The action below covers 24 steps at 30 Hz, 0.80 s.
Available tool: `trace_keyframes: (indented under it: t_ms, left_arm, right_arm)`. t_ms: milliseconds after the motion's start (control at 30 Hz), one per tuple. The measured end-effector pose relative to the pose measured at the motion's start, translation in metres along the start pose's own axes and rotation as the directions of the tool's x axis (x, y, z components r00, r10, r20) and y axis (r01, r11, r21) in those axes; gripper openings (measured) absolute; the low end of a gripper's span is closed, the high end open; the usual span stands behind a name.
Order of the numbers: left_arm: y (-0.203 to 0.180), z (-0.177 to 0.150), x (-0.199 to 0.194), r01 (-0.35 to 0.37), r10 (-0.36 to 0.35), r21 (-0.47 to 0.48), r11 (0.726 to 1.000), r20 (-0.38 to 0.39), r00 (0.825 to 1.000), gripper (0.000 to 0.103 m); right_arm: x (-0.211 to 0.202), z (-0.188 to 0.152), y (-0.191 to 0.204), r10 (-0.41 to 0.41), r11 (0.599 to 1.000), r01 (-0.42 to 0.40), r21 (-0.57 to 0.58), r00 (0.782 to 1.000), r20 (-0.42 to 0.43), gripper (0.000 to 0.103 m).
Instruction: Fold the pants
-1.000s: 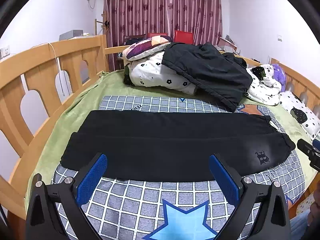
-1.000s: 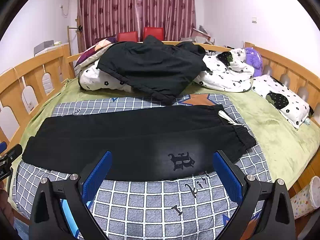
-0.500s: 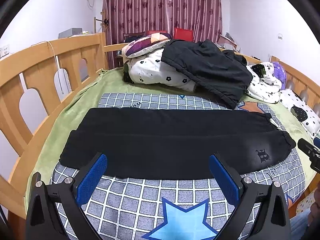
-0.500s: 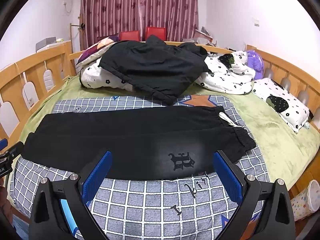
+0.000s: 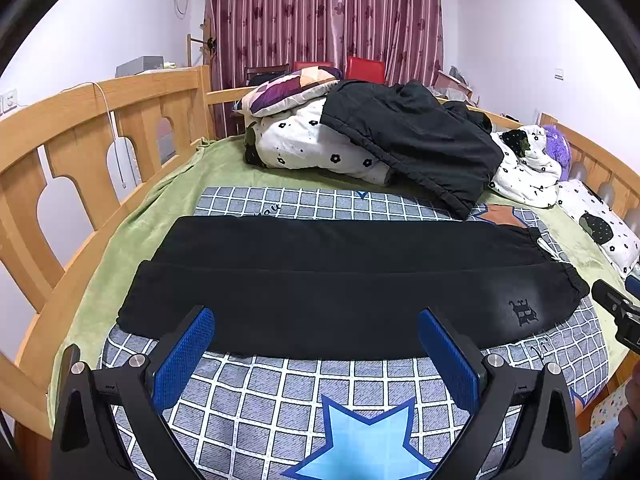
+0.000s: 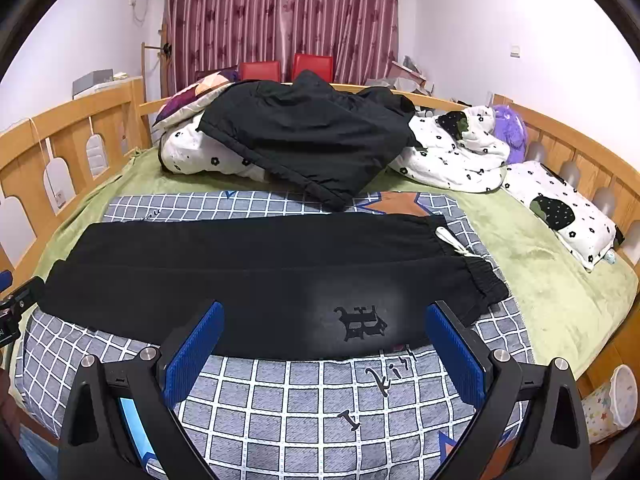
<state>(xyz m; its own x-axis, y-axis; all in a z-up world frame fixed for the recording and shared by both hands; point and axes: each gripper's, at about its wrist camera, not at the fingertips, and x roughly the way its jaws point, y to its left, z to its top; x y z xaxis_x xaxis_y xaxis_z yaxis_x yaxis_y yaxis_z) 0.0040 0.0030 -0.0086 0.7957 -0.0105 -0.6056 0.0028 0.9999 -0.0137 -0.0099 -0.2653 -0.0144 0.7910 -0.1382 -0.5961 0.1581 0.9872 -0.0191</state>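
2 grippers hang above the near edge of the bed, both spread wide with nothing between their blue pads. In the left wrist view the left gripper [image 5: 316, 332] fills the bottom of the frame, its tips just over the near hem of the pants [image 5: 344, 280] without clearly touching them; in the right wrist view the right gripper [image 6: 324, 328] sits the same way at the bottom, its tips framing the dark emblem [image 6: 362, 322] printed on the cloth. The pants are black and lie flat across the middle of both frames, folded lengthwise so 1 leg lies on the other, with the leg ends at the left and the gathered waistband [image 6: 480, 276] with its white drawstring [image 6: 450, 240] at the right. They rest on a grey checked blanket [image 5: 280, 396] with a blue star [image 5: 360, 444] at the bottom centre of the left view. Under the blanket is a green sheet [image 6: 552, 272], which shows bare at the right of the right view. Beyond the pants, in the upper middle, a black jacket [image 5: 416, 140] is draped over a white flowered quilt [image 5: 304, 144], and a patterned pillow [image 6: 568, 208] lies at the right. A wooden bed rail [image 5: 88, 120] curves along the left side, and a dark red curtain [image 6: 280, 12] hangs at the top centre.
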Motion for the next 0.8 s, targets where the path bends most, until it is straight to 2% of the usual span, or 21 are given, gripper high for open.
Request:
trace_keyframes:
  t_ms: [800]
  left_arm:
    - [-0.001, -0.001, -0.0018, 0.008, -0.008, 0.004, 1.0, 0.002, 1.0, 0.103]
  right_arm:
    - [-0.0019, 0.001, -0.0008, -0.016, 1.0, 0.016, -0.006, 1.0, 0.0, 0.099]
